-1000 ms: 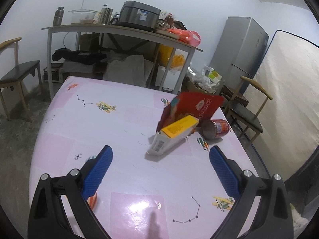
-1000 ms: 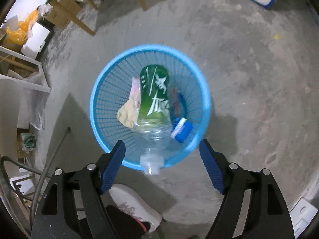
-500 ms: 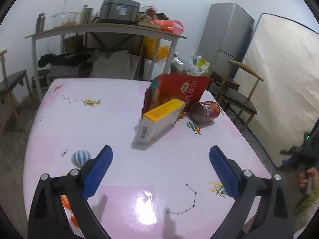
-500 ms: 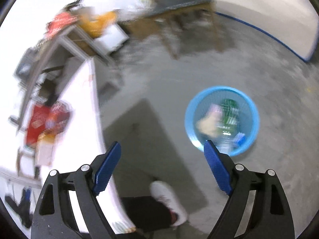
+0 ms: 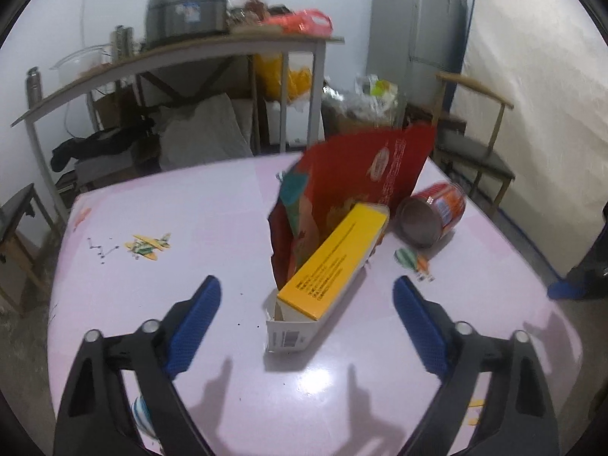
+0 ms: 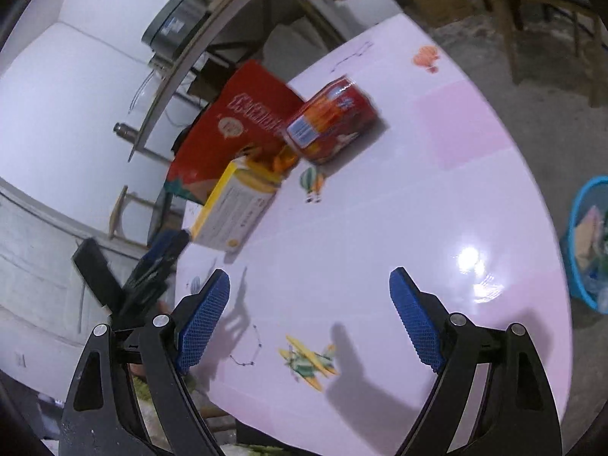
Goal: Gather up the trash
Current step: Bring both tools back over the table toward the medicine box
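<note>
A pink table (image 5: 190, 209) printed with small planes and balloons carries the trash that is left: a yellow and white box (image 5: 326, 266) lying on its side with its open flap end toward the left wrist camera, a red bag (image 5: 361, 174) standing upright just behind and touching it, and a red can (image 5: 433, 212) on its side just right of the box, its grey end facing the camera. Nothing lies between the box and the left gripper (image 5: 304, 311); the table in front is bare apart from the fingers' shadows.

Behind the table stand a shelf (image 5: 171, 60) with a grey cooker (image 5: 186, 11) and clutter on it, a fridge (image 5: 418, 19), a wooden chair (image 5: 475, 140) and a pale mattress (image 5: 532, 95) leaning on the wall.

The left gripper points down at the table, its blue pads wide apart but closing, with nothing between them; the box lies just ahead of the tips. The right gripper (image 6: 309, 304) hangs over the near table edge, rolled so the room looks tilted, jaws spread and empty.

From the right wrist, a blue basket (image 6: 585, 235) sits on the concrete floor beside the table, with trash already inside.

The bag carries white lettering and a round logo, the box a barcode on its end; the blur makes none of it readable.
</note>
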`<state>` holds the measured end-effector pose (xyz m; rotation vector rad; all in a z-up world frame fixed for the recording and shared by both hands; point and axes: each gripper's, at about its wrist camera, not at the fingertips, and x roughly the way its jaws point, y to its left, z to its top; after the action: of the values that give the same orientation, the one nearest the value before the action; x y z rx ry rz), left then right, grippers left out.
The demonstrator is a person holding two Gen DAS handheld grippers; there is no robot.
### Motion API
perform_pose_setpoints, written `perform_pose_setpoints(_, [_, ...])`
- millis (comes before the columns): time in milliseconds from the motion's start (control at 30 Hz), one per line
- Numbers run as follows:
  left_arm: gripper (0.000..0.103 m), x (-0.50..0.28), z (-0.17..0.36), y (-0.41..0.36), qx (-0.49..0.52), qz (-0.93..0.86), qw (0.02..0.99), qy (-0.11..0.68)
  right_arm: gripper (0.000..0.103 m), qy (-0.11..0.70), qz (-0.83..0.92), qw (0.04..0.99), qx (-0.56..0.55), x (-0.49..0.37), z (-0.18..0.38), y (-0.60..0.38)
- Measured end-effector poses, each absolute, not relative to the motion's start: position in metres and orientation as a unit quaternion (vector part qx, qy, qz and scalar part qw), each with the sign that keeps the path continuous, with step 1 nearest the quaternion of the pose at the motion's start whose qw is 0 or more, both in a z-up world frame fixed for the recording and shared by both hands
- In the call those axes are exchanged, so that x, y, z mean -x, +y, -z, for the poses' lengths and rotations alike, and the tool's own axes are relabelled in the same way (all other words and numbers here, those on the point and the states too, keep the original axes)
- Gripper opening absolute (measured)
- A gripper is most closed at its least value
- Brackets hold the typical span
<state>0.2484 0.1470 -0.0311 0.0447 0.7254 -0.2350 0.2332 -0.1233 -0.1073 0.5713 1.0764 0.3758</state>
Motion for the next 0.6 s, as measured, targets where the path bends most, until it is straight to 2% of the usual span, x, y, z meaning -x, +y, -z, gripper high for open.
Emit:
perform_pose_setpoints(67, [0.066,-0.250,0.036,0.146,-0.021,0.125,0.925,0.359,0.082,0.507,-0.175,0.803,-0.261,-0.237,0.107,-0.119])
perform_pose_setpoints(167, [0.050,-0.239,0.034,0.140,-0.023,0.149,0.926,0.345,0.082,0.509,-0.167,0.803,-0.260,-0.235,0.106,-0.119])
perform_pose_setpoints(233, [0.044,-0.227,0.031,0.130,-0.040,0.166,0.926,0.336,0.082,0.512,-0.157,0.802,-0.264,-0.234,0.108,-0.124])
perform_pose_setpoints(400, [0.043,-0.194,0.033,0.105,-0.072,0.211,0.914,0.340,0.082,0.517,-0.144,0.798,-0.274,-0.232,0.113,-0.131])
perform_pose_setpoints(467, [0.044,-0.183,0.037,0.100,-0.052,0.238,0.902,0.356,0.082,0.518,-0.145,0.798,-0.274,-0.232,0.114,-0.130])
perform_pose_setpoints(500, [0.046,-0.178,0.039,0.100,-0.035,0.252,0.894,0.368,0.082,0.518,-0.147,0.797,-0.274,-0.232,0.113,-0.128])
perform_pose_setpoints(567, [0.060,-0.169,0.042,0.101,-0.002,0.269,0.884,0.383,0.082,0.520,-0.154,0.795,-0.271,-0.232,0.113,-0.123])
perform_pose_setpoints(600, [0.063,-0.165,0.042,0.104,0.016,0.274,0.882,0.383,0.082,0.523,-0.156,0.794,-0.268,-0.233,0.113,-0.120])
